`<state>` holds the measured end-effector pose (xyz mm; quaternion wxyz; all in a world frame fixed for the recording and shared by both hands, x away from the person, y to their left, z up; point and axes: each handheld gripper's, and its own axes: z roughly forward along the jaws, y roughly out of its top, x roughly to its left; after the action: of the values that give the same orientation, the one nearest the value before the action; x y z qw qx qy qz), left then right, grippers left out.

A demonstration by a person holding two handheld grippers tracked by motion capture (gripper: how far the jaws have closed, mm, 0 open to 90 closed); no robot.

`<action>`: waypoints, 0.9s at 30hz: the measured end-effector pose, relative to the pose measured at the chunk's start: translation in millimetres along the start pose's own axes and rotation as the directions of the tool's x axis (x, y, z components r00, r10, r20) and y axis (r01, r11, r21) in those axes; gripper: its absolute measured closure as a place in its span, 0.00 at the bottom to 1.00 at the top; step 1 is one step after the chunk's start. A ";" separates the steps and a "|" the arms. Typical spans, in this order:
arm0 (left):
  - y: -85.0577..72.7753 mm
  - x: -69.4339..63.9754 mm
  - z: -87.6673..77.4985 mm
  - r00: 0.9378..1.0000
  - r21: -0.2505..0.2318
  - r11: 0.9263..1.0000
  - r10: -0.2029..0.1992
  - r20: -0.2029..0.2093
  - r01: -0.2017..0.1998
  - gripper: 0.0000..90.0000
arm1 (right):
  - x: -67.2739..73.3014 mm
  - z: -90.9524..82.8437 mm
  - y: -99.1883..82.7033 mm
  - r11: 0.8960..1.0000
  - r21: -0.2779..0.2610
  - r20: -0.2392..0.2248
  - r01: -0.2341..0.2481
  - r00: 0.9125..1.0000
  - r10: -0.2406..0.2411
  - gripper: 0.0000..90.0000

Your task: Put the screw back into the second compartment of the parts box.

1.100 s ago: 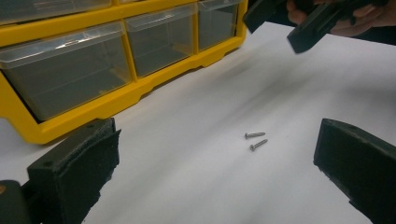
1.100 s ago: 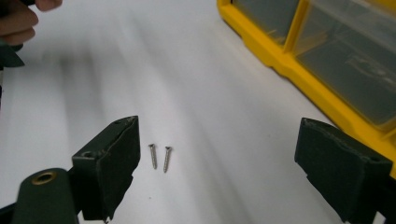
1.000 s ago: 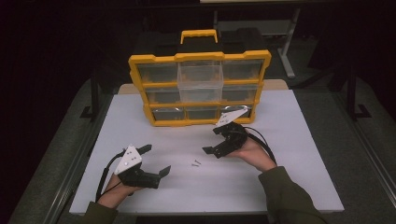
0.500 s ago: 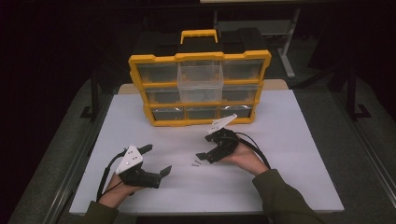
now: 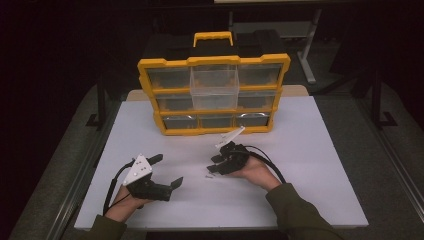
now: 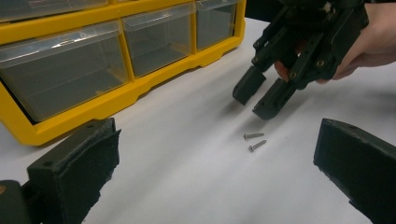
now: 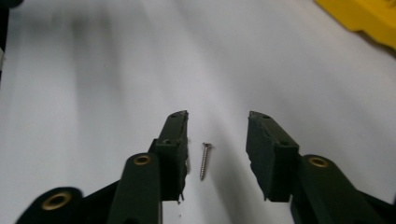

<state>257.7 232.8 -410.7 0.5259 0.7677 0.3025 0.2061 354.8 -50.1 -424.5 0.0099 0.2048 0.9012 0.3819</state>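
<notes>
- My right claw (image 5: 214, 166) hangs low over the white surface (image 5: 310, 150), tips tilted down, with two small screws (image 6: 252, 141) lying just below and ahead of those tips.
- In the right gripper view one screw (image 7: 205, 160) lies flat on the surface between my two pads, nearer the left pad (image 7: 175, 144); a second one peeks out right at that pad's edge, and I cannot tell whether it touches.
- The jaws of this claw have just been closing in, yet a gap remains on either side of the middle screw, so nothing is gripped; the claw is released.
- My left claw (image 5: 169, 171) rests near the surface off to the side, jaws spread wide and empty, with the screws out ahead of it, between its two pads in the left gripper view.
- Beyond both claws stands the yellow drawer organizer (image 5: 215, 95), upright, with one clear drawer (image 5: 215, 90) in its middle column pulled forward.
</notes>
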 end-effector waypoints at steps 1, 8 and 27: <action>0.1 -0.4 0.2 1.000 -0.001 1.000 0.000 0.000 0.000 0.00 | 1.2 1.8 -0.1 1.000 0.010 -0.003 -0.002 1.000 0.002 0.68; 0.0 -1.1 0.3 1.000 0.003 1.000 -0.001 0.003 0.001 0.00 | 1.8 12.5 -2.3 0.999 0.049 -0.005 0.023 1.000 -0.022 0.78; -0.1 -2.1 1.1 1.000 0.003 1.000 0.002 0.005 -0.002 0.00 | 5.8 23.6 -4.1 0.994 0.091 0.037 0.062 0.997 -0.066 0.97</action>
<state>256.9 230.6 -411.1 0.5252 0.7694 0.3008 0.2041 352.1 -34.3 -443.3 0.0309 0.1837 0.9232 0.3361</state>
